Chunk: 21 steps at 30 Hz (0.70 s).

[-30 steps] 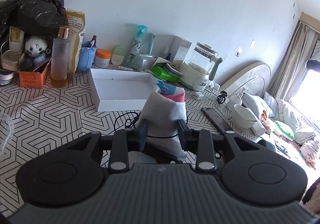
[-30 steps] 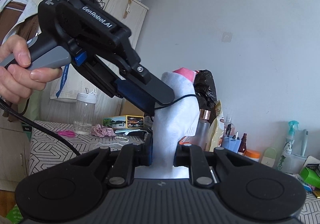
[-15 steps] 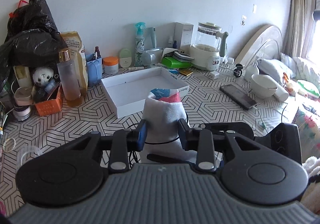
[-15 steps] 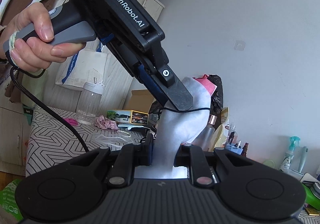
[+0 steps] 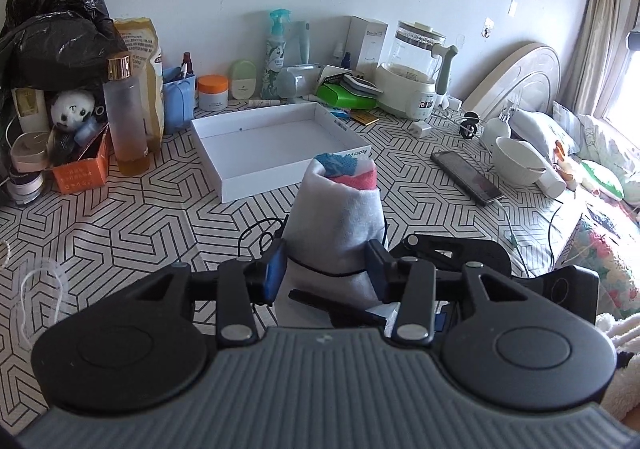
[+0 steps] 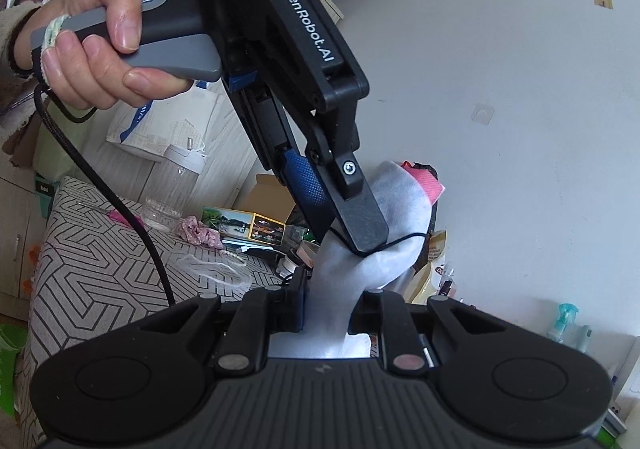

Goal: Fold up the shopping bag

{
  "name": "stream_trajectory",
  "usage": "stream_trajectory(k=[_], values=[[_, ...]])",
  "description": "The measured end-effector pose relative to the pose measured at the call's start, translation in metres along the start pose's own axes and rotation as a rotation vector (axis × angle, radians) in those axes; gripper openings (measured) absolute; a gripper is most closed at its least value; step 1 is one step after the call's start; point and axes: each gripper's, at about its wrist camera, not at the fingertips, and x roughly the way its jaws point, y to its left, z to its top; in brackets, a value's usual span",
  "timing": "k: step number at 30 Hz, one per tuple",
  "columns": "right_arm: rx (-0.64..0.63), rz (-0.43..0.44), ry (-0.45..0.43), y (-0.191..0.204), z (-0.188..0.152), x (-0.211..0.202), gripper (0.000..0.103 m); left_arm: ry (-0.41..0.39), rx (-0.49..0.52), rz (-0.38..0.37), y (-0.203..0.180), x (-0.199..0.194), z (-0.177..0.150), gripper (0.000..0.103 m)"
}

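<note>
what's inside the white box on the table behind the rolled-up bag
The white box looks bare inside: plain white floor and walls, apart from a tiny dark dot on its back wall. The rolled bag covers its near right corner, so that part cannot be seen.

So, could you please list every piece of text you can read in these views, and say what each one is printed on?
"GenRobot.AI": side of the left gripper, right wrist view.
"Redmi P...", cut off by the rolled shopping bag: front wall of the white box.
Letters ending "AS": top of the same gripper's body, cut off.
Print on the kraft bag, white carton and kettle is too small to read.
</note>
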Motion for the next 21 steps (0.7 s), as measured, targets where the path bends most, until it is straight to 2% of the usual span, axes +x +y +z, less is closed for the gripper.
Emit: stream_trajectory(k=[2, 9, 10, 12, 13, 16, 18, 21], values=[[-0.023, 0.020, -0.020, 0.004, 0.000, -0.002, 0.017, 0.022, 0.013, -0.022, 0.002, -0.001, 0.001, 0.041], [-0.075, 0.023, -0.067, 0.011, -0.001, -0.012, 0.017, 0.076, -0.075, -0.129, 0.021, -0.001, 0.000, 0.042], [-0.096, 0.007, -0.076, 0.012, 0.000, -0.013, 0.017, 0.046, -0.085, -0.158, 0.024, -0.005, -0.001, 0.043], [-0.149, -0.024, -0.090, 0.009, 0.004, -0.018, 0.017, -0.004, -0.054, -0.166, 0.020, -0.011, -0.003, 0.042], [-0.174, -0.034, -0.097, 0.006, 0.005, -0.018, 0.017, -0.064, -0.019, -0.156, 0.014, -0.016, -0.005, 0.041], [-0.264, -0.055, -0.116, -0.002, 0.006, -0.023, 0.017, -0.175, 0.057, -0.132, 0.000, -0.023, -0.010, 0.039], [-0.327, -0.057, -0.110, -0.005, 0.003, -0.025, 0.018, -0.217, 0.077, -0.125, -0.005, -0.021, -0.016, 0.039], [-0.499, -0.096, -0.070, 0.005, -0.009, -0.025, 0.017, -0.248, 0.063, -0.137, -0.004, -0.015, -0.025, 0.038]])
